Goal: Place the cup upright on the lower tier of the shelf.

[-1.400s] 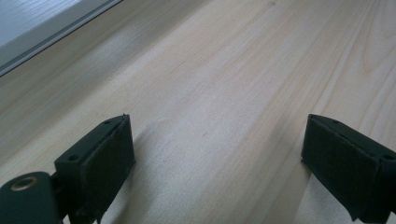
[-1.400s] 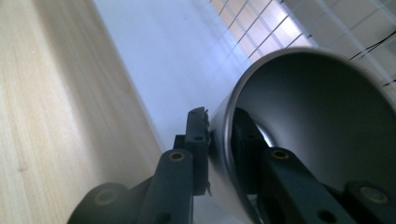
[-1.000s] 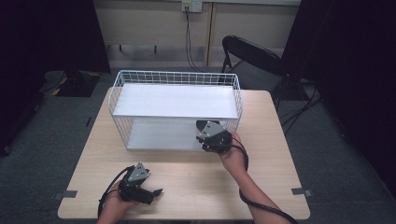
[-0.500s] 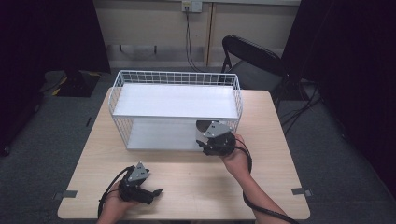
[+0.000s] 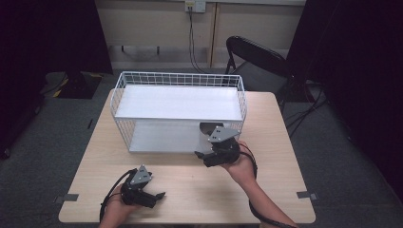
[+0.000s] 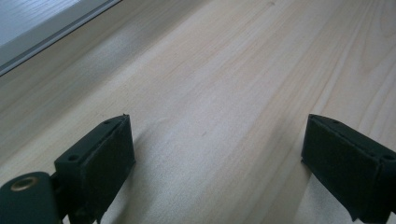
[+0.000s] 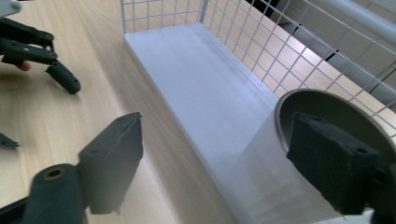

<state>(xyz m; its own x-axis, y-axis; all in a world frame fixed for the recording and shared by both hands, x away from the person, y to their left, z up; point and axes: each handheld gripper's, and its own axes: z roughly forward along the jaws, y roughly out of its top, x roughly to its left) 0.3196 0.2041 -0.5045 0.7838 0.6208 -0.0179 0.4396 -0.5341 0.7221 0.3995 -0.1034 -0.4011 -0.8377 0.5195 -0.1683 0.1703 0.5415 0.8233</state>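
A white wire rack (image 5: pixel 179 80) with two white shelves stands on the wooden table (image 5: pixel 266 175). A dark grey round dish (image 5: pixel 207 127) sits at the right end of the lower shelf (image 5: pixel 157 137). In the right gripper view the dish (image 7: pixel 327 105) lies just beyond the right jaw. My right gripper (image 5: pixel 205 146) is open at the shelf's front edge, a little short of the dish, with nothing between its jaws (image 7: pixel 215 130). At the table's front left my left gripper (image 5: pixel 154 191) rests open, and only bare wood lies between its jaws (image 6: pixel 215 135).
The rack's wire walls close its back and sides, and its front is open toward me. A black folding chair (image 5: pixel 259 59) stands behind the table at the right. The other hand's gripper (image 7: pixel 42 51) is at the upper left of the right gripper view.
My right gripper has drawn back a little toward the near edge, away from the dish. The left gripper and the dish have stayed put.
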